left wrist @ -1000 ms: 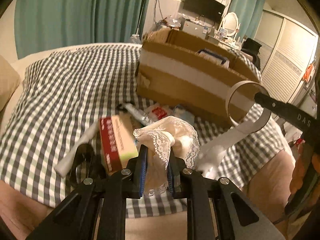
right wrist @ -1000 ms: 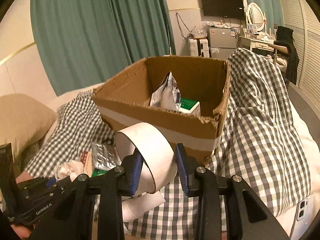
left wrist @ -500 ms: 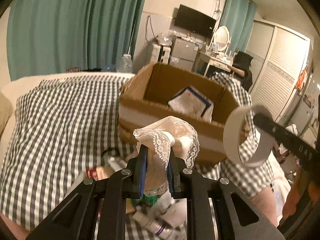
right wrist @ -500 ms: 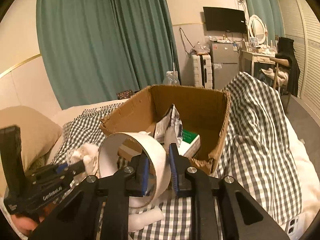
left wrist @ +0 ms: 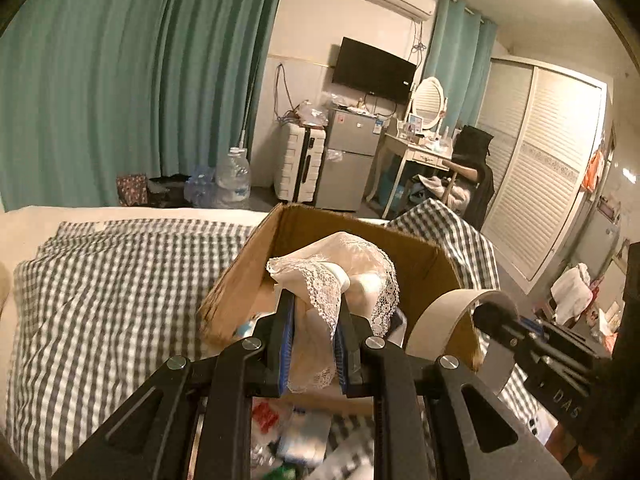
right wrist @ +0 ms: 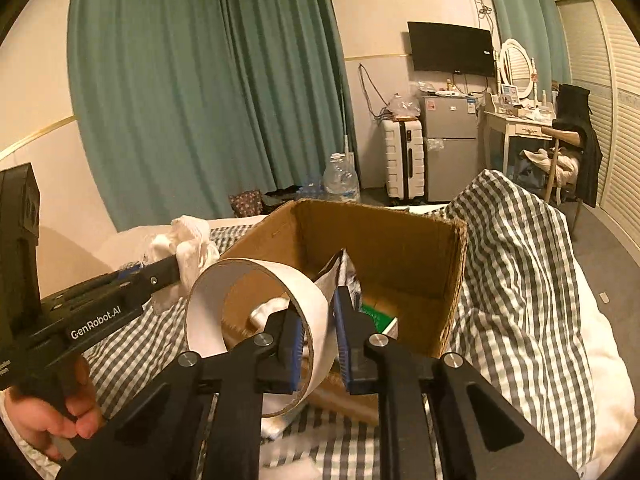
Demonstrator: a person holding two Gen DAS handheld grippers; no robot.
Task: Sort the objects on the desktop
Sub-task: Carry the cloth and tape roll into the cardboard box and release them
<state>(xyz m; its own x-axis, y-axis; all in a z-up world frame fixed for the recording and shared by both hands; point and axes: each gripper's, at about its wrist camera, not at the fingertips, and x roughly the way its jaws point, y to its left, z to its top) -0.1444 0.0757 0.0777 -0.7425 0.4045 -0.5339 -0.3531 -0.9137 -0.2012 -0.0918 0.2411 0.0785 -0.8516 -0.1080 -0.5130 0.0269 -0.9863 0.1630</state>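
1. A bed (right wrist: 520, 280) covered with a grey-and-white checked cloth carries everything; the cloth rises in a hump to the right of the box in the right wrist view
2. An open brown cardboard box (left wrist: 244, 280) (right wrist: 404, 248) sits on the checked cloth, its flaps gone or folded, with a silvery foil pouch (right wrist: 340, 272) leaning upright inside and a green-and-white carton (right wrist: 380, 316) lying on its floor beside the pouch
3. The left tongs (left wrist: 312, 344) (right wrist: 176, 268) are clamped on a cream cloth trimmed with white lace (left wrist: 340, 272) (right wrist: 188, 248); the cloth bunches above the blue pads and hangs just in front of the box's near wall, held in the air
4. The right tongs (right wrist: 316, 336) (left wrist: 492, 312) are pressed together on the wall of a wide ring of white tape with a brown cardboard core (right wrist: 256, 320) (left wrist: 444, 320), one pad inside the ring and one outside; the ring is lifted off the bed at the box's near edge
5. A person's hand (right wrist: 52, 412) grips the handle of the left tongs at the lower left of the right wrist view
6. Small packets and wrappers (left wrist: 296, 436), too blurred to name, lie on the bed below the left tongs
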